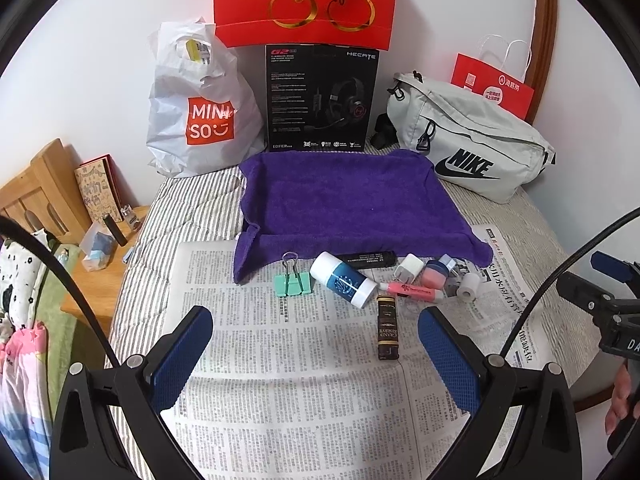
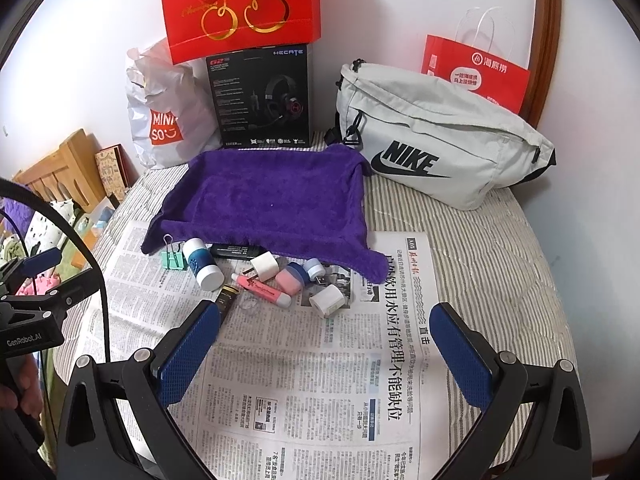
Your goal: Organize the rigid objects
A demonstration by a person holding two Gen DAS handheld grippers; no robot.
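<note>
Small items lie on newspaper (image 1: 280,360) in front of a purple towel tray (image 1: 344,200) (image 2: 272,200): a green binder clip (image 1: 292,283) (image 2: 174,259), a blue-and-white bottle (image 1: 343,279) (image 2: 203,263), a dark brown tube (image 1: 387,327) (image 2: 226,299), a pink highlighter (image 1: 414,290) (image 2: 264,290), a white charger plug (image 1: 409,268) (image 2: 264,266), a pink-and-blue cap piece (image 1: 435,272) (image 2: 293,277), a black stick (image 1: 368,258) and a white cube (image 2: 329,300). My left gripper (image 1: 316,322) hovers open just short of the brown tube. My right gripper (image 2: 326,320) is open near the white cube.
Behind the towel stand a MINISO plastic bag (image 1: 196,112), a black headset box (image 1: 320,100), a red gift bag (image 1: 304,0) and a grey Nike pouch (image 1: 472,148) (image 2: 436,136). A wooden side table (image 1: 100,264) is at the left. A hand (image 1: 622,400) holds the other gripper.
</note>
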